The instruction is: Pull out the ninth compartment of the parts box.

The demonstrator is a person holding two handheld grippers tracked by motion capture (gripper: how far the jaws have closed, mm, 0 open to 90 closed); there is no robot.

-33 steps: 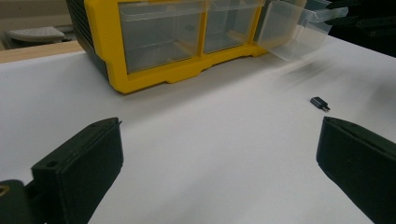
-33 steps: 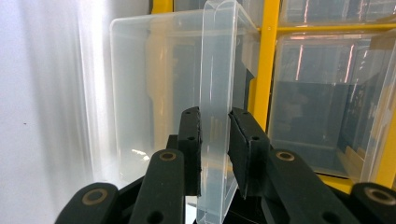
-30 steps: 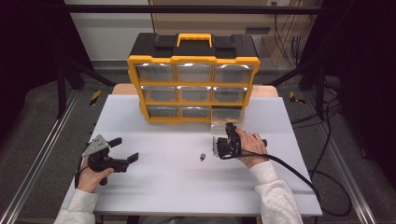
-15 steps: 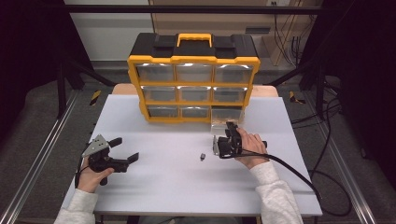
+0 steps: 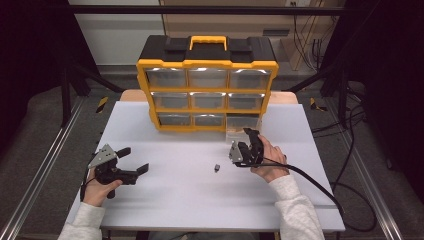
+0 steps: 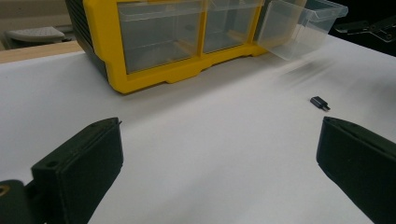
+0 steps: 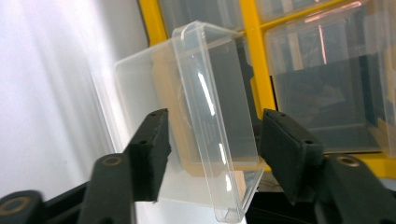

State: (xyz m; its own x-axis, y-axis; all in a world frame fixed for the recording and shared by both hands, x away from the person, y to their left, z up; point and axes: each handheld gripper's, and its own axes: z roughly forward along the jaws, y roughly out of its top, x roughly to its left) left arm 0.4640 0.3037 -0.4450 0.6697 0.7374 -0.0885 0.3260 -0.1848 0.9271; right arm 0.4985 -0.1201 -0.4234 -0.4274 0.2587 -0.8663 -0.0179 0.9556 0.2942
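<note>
A yellow and black organizer (image 5: pixel 207 85) with clear drawers stands at the back of the white table (image 5: pixel 165 205). Its bottom right drawer (image 5: pixel 240 131) is pulled out and tips forward. My right gripper (image 5: pixel 245 145) is at that drawer. In the right gripper view its jaws have just been opening, and the drawer's clear front (image 7: pixel 205 116) stands between them with a gap on each side. A small black part (image 5: pixel 217 167) lies on the table left of the right hand. My left gripper (image 5: pixel 136 159) rests at the left, open and empty, with the part (image 6: pixel 320 102) ahead of it.
The table's front and side edges are close to both hands. Black frame rails (image 5: pixel 45 150) run along either side, and a black cable (image 5: pixel 320 185) trails from the right gripper off the right edge. Open white surface lies between the two grippers.
The right gripper's jaws have spread apart at the drawer front. Both hands have stayed nearly where they were, and the small black part has not moved.
</note>
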